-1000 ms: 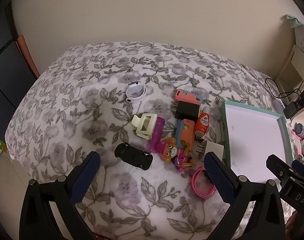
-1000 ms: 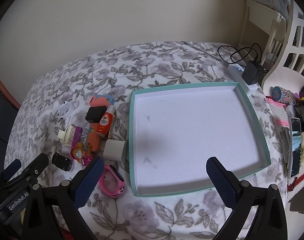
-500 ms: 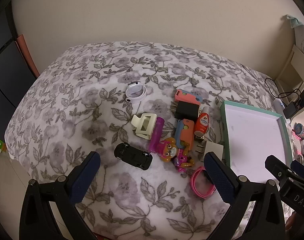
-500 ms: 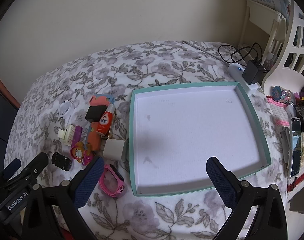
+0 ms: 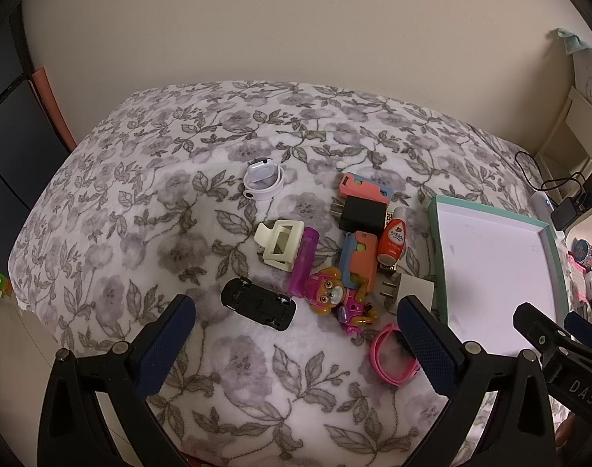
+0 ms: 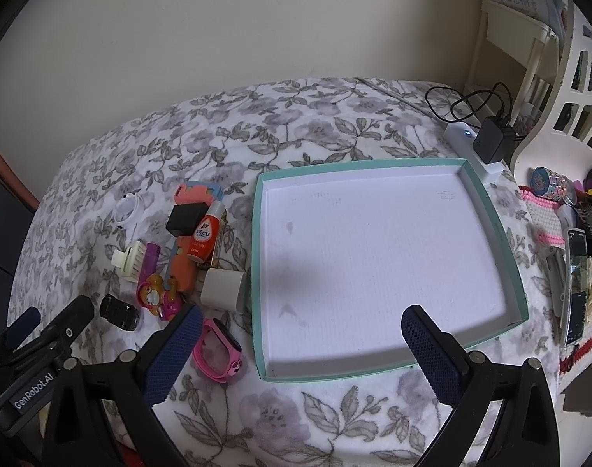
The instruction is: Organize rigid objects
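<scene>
Several small objects lie clustered on the floral blanket: a black toy car (image 5: 258, 303), a pink puppy figure (image 5: 336, 297), a cream hair clip (image 5: 278, 244), a purple tube (image 5: 303, 262), an orange bottle (image 5: 392, 240), a black charger (image 5: 361, 215), a white charger (image 5: 410, 288), a pink watch (image 5: 393, 354) and a white round case (image 5: 262, 179). The empty teal-rimmed tray (image 6: 490, 210) lies to their right. My left gripper (image 5: 296, 311) is open above the car and the puppy. My right gripper (image 6: 299, 323) is open over the tray's near edge.
A power strip with a black plug (image 6: 490, 144) and cable sits behind the tray. A phone (image 6: 576, 284) and trinkets lie right of the tray. A white shelf (image 6: 576, 78) stands at the far right. The wall runs behind the bed.
Both views have shifted only slightly. No object has moved and both grippers stay open.
</scene>
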Motion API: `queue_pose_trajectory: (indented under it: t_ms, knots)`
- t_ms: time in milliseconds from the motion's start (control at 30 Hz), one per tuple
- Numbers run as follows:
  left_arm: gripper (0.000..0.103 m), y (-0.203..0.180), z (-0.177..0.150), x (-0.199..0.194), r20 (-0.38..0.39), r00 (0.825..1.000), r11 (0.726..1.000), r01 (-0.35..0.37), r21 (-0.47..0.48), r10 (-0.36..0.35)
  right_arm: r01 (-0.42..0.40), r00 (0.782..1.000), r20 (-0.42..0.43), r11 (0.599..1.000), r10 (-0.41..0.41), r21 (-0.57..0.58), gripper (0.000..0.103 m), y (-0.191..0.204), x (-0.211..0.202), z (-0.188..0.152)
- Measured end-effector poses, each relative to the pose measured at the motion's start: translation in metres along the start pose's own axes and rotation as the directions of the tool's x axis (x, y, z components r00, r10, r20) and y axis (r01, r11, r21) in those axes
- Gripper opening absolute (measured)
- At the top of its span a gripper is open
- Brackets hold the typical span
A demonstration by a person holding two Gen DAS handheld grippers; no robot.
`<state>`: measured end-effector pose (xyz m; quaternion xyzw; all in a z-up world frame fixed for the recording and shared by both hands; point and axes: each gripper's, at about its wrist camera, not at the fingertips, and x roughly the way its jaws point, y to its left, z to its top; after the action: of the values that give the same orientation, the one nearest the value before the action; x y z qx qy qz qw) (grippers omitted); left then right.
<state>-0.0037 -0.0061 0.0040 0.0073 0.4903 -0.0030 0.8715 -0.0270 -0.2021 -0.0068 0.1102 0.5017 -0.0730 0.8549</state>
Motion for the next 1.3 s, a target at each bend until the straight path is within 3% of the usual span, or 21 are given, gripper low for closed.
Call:
queue_pose_trajectory:
  t_ms: [833,1100,1300]
  knots:
    - [0.103,0.007,-0.001,0.004,-0.009,1.0,1.0,-0.023,-0.017,0.023,-0.028,0.999,-0.017,0.999,0.027,-0.017,0.103,0.009,0.007,-0.003]
    - [0.103,0.032,-0.001,0.034,-0.114,0.99,0.991,-0.088,-0.096,0.077,-0.099,0.984,-0.158,0.986,0.078,-0.134,0.1,0.051,0.049,-0.019]
    - [0.103,0.057,-0.004,0.068,-0.233,0.97,0.974,-0.117,-0.192,0.07,-0.121,0.974,-0.211,0.978,0.084,-0.172,0.092,0.076,0.074,-0.031]
